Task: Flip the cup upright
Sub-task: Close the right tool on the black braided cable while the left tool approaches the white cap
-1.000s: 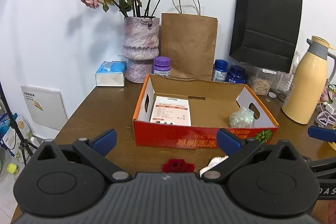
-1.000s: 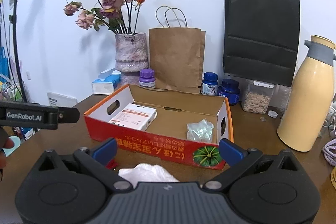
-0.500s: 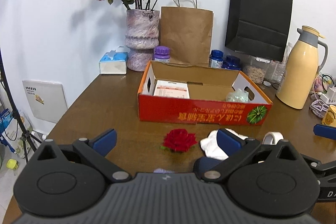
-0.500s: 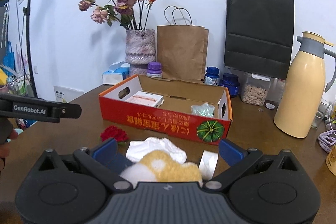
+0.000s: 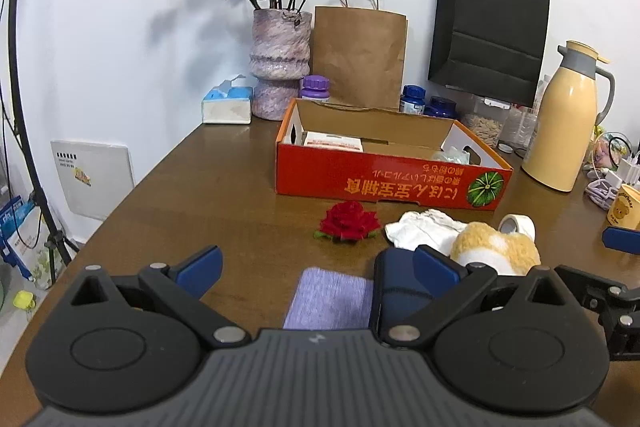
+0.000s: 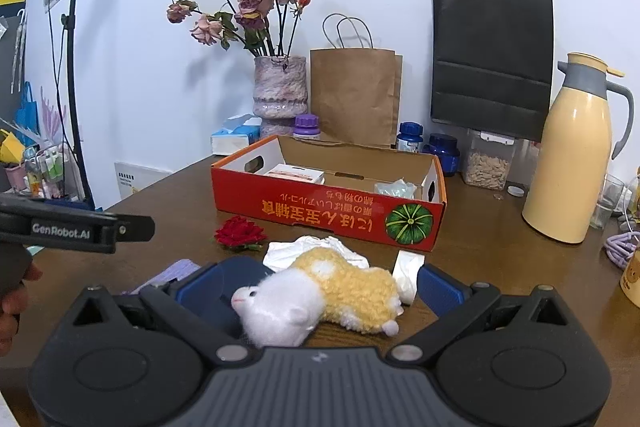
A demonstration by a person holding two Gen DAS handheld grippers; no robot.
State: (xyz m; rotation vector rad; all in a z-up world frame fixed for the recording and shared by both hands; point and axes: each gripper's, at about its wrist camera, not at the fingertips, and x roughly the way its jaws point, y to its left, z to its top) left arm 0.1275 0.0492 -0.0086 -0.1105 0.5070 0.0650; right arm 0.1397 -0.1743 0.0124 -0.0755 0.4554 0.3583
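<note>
A dark blue cup-like object [image 5: 400, 301] sits on the brown table [image 5: 224, 195], partly behind the right finger of my left gripper [image 5: 318, 267]; I cannot tell how it lies. The right wrist view shows it [image 6: 236, 277] behind a yellow-and-white plush toy [image 6: 320, 297]. A yellow bear-print cup [image 5: 624, 207] stands at the far right edge. My left gripper is open, over a purple cloth [image 5: 332, 299]. My right gripper [image 6: 318, 287] is open too, with the plush lying between its fingers in view, not gripped.
A red cardboard box [image 5: 384, 183] lies mid-table, with a red rose [image 5: 348, 225], a white cloth [image 5: 424, 231] and a tape roll [image 5: 516, 227] in front. A vase [image 5: 280, 63], paper bags, jars and a yellow thermos [image 5: 564, 123] line the back.
Both grippers have drawn back from the box toward the near table edge. The rose, white cloth, plush, tape, purple cloth and dark blue object have come into view. Both stay open.
</note>
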